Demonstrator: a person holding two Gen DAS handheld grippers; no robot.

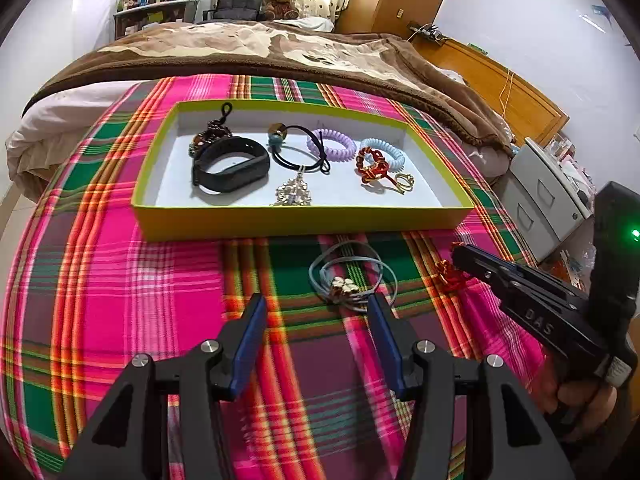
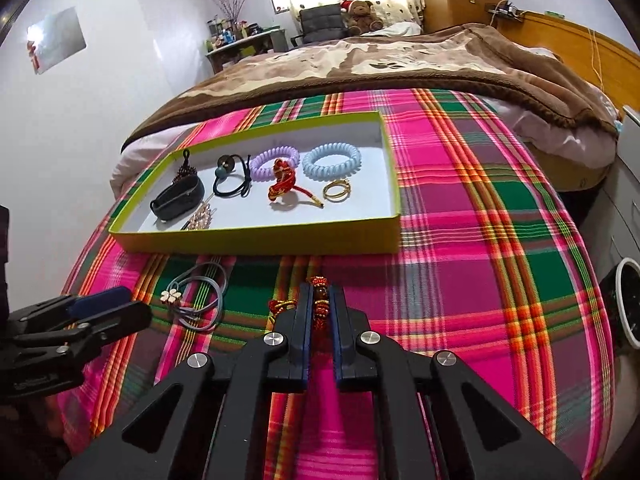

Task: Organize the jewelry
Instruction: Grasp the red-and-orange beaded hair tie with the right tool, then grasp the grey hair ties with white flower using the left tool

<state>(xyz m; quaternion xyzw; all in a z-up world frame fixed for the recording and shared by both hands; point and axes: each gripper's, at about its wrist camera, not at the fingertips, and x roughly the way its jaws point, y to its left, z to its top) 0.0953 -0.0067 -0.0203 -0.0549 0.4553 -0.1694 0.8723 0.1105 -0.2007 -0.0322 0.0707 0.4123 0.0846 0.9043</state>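
The cloth [image 1: 120, 280] on the bed has big checks of bright pink and green, with thin orange and yellow stripes. The box [image 1: 304, 224] is yellow-green outside and white inside. In it lie a black band [image 1: 232, 168], a purple curly ring [image 1: 332, 144], a light blue curly ring [image 1: 384, 152], a red knotted cord [image 1: 370, 168] and a small gold ring [image 1: 404, 180]. On the cloth sits a grey-blue cord [image 1: 352, 276] with a white flower. Next to it is a red and gold beaded charm [image 2: 321, 300] (one bead looks brown). The blanket [image 1: 240, 52] is brown and cream.
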